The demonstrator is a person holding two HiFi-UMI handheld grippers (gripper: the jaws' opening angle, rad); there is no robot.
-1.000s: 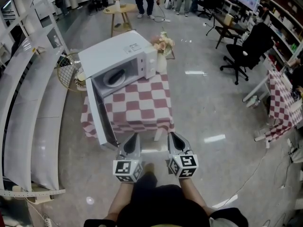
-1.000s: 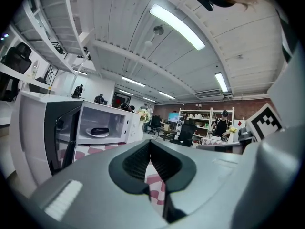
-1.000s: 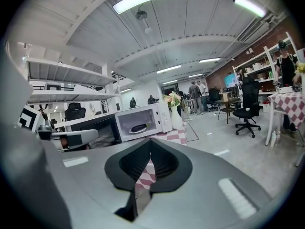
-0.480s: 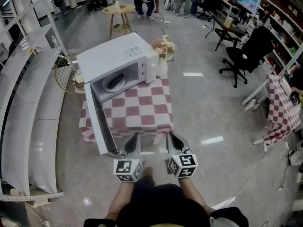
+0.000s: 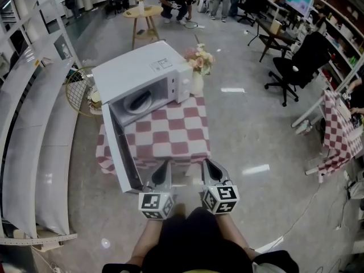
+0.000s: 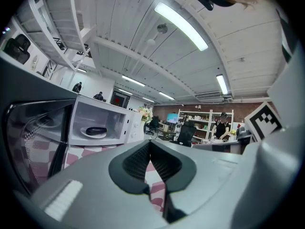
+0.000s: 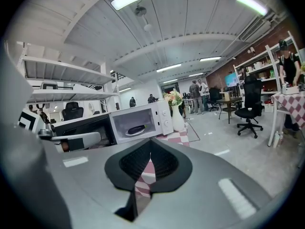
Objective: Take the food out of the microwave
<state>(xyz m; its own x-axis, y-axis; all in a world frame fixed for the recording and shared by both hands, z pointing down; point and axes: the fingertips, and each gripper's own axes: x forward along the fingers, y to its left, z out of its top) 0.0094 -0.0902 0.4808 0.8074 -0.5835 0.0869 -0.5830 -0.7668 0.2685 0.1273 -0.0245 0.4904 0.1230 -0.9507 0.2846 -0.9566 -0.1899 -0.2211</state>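
A white microwave [image 5: 139,73] stands on a small table under a red-and-white checked cloth [image 5: 170,135], its door [image 5: 119,147] swung wide to the left. Inside, a dark eggplant lies on a white plate [image 5: 138,99]; the eggplant [image 6: 96,130] also shows in the left gripper view, and the eggplant [image 7: 137,127] in the right gripper view. My left gripper [image 5: 165,165] and right gripper [image 5: 207,164] hang side by side just before the table's front edge, both shut and empty, well short of the oven. The left gripper [image 6: 149,144] and right gripper [image 7: 150,144] point toward the microwave.
A white vase of flowers [image 5: 197,67] stands right of the microwave. White shelving [image 5: 34,124] runs along the left, with a wire basket [image 5: 79,87] beside the table. A black office chair [image 5: 296,67], another checked table [image 5: 341,129] and a round wooden table [image 5: 145,13] stand farther off.
Both grippers have come slightly nearer to the table's front edge, still shut. A person at the back has crouched down.
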